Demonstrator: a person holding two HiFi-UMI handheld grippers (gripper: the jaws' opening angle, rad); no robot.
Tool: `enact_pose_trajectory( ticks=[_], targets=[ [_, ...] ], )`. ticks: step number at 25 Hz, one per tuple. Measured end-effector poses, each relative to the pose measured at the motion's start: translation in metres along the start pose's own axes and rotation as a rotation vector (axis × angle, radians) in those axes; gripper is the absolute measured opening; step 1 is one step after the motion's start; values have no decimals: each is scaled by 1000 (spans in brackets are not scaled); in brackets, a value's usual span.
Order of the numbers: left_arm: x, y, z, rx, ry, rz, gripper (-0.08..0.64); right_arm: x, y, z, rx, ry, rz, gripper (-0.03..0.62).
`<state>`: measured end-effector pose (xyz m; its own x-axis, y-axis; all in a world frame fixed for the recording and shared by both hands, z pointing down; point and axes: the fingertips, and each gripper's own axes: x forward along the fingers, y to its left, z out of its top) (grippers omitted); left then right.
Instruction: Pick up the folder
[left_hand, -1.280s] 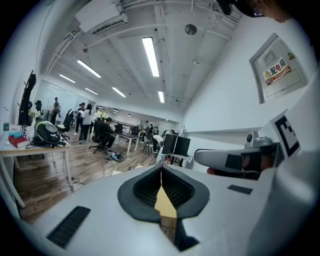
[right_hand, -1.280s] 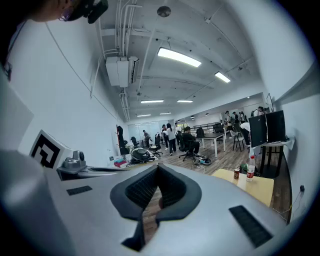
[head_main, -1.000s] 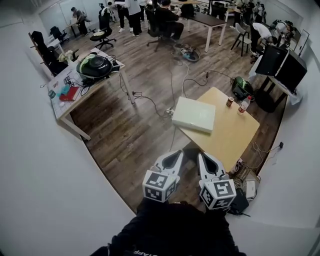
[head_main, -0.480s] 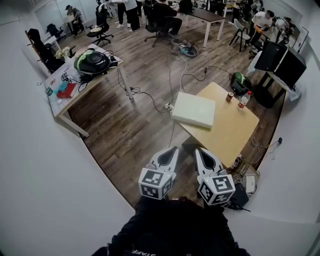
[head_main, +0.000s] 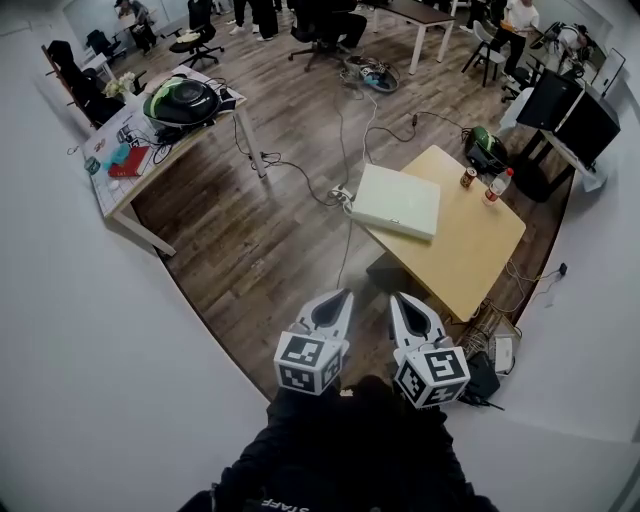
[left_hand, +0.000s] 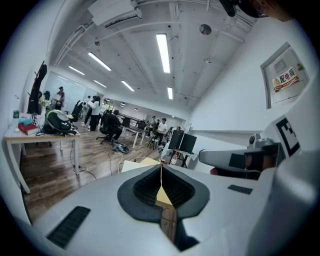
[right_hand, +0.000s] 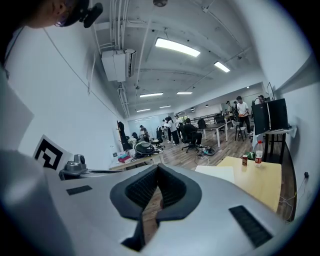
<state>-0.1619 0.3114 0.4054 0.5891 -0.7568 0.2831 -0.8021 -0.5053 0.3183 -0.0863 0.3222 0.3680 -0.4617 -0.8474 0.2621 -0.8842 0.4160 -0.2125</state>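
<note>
**Both claws pinched together, folder lying on the table**

Only the head view gives us the whole folder (head_main: 397, 200), flat on the wooden table (head_main: 470, 262) at 1 o'clock from the left gripper (head_main: 340, 300) and right gripper (head_main: 398, 303). Both have jaws together and are empty. In the right gripper view we see a can (right_hand: 244, 160) and a bottle (right_hand: 258, 152) at 3 o'clock. A floor cable (head_main: 347, 250) runs between.

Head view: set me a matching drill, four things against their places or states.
1 folder
2 bottle
3 red item
4 left gripper

A on the long white desk
B jaws together, empty
C upright beside the can
D flat on the wooden table

Pairs: 1-D, 2-C, 3-A, 4-B
</note>
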Motion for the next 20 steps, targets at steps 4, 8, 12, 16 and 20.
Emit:
enact_pose_trajectory(
  ticks=[4, 8, 12, 16, 20],
  targets=[
    [1, 13, -7, -15, 17, 2, 35, 9, 3, -9, 10, 17, -6, 21],
    [11, 21, -9, -25, 31, 0, 35, 18, -4, -10, 19, 25, -17, 21],
    [39, 30, -8, -28, 44, 0, 35, 35, -26, -10, 33, 31, -28, 21],
    [81, 38, -1, -27, 56, 8, 35, 61, -64, -4, 51, 31, -33, 21],
    [142, 47, 15, -16, 55, 20, 35, 98, -113, 12, 60, 20, -22, 21]
  ],
)
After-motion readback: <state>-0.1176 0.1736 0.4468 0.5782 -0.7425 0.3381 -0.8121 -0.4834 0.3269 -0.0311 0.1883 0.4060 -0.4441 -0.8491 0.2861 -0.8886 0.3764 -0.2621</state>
